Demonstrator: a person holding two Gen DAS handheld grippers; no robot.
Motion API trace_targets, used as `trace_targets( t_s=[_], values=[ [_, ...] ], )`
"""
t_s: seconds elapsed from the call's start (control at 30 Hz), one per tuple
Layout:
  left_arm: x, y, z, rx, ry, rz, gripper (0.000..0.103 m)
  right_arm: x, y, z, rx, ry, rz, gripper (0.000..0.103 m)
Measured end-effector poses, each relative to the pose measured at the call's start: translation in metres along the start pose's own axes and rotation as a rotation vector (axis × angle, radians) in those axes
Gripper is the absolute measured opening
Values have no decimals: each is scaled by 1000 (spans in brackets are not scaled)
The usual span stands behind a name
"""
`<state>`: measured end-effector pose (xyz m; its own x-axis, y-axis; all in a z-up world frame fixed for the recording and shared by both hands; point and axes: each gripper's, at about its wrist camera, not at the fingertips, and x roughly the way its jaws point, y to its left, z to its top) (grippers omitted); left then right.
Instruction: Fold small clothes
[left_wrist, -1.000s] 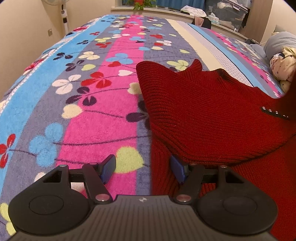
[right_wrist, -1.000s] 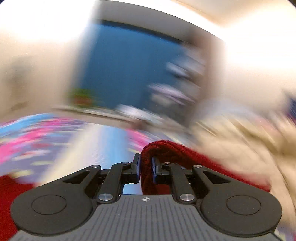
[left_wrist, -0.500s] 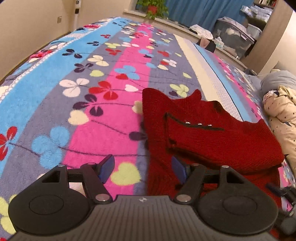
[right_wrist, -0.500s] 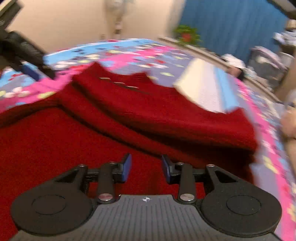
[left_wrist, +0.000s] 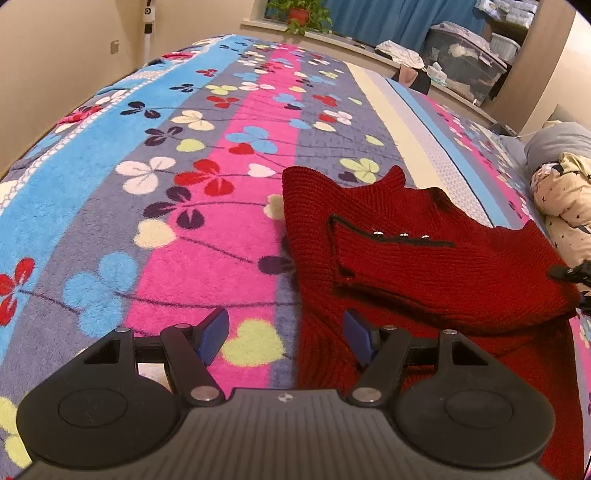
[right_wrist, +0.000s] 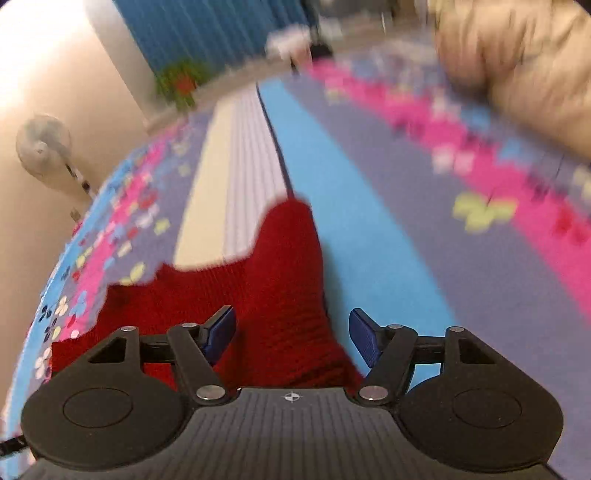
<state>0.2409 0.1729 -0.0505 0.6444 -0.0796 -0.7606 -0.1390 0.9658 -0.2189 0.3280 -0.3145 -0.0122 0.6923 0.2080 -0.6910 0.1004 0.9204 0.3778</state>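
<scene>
Now that the right gripper (right_wrist: 291, 334) has just opened and let go, the red knitted sweater (left_wrist: 424, 258) lies folded over, and the left gripper (left_wrist: 286, 334) hangs open too.

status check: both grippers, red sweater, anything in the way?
Left gripper open, empty. Right gripper open, jaws just opening, red sweater released. Sweater part-folded on the blanket. Nothing blocking.

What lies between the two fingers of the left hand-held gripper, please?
In the left wrist view, the left hand-held gripper is open, holding nothing; between its fingers show the flowered blanket and the left edge of the red knit sweater.
</scene>
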Motion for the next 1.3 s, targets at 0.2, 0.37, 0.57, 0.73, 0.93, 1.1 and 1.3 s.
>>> trace_targets(
  t_s=[0.2, 0.37, 0.57, 0.73, 0.93, 1.1, 1.3],
  values=[
    [-6, -5, 4, 7, -43, -26, 73, 6, 1, 11, -145, -71, -172, 30],
    [-7, -17, -2, 64, -53, -75, 73, 4, 7, -13, -318, -124, -295, 41],
    [16, -13, -22, 122, 32, 59, 76, -31, -5, -38, -330, -65, -313, 52],
    [-39, -9, -27, 111, -94, 50, 75, -114, -7, -70, -281, -165, -280, 52],
    [-129, -7, -60, 62, -156, 5, 75, -197, -7, -138, -346, -197, -139, 57],
    [-185, -10, -136, 108, -126, -18, 75, -225, -28, -182, -212, -150, -98, 61],
    [-214, -13, -200, 119, -85, 5, 75, -253, -41, -211, -271, -119, -107, 61]
  ],
)
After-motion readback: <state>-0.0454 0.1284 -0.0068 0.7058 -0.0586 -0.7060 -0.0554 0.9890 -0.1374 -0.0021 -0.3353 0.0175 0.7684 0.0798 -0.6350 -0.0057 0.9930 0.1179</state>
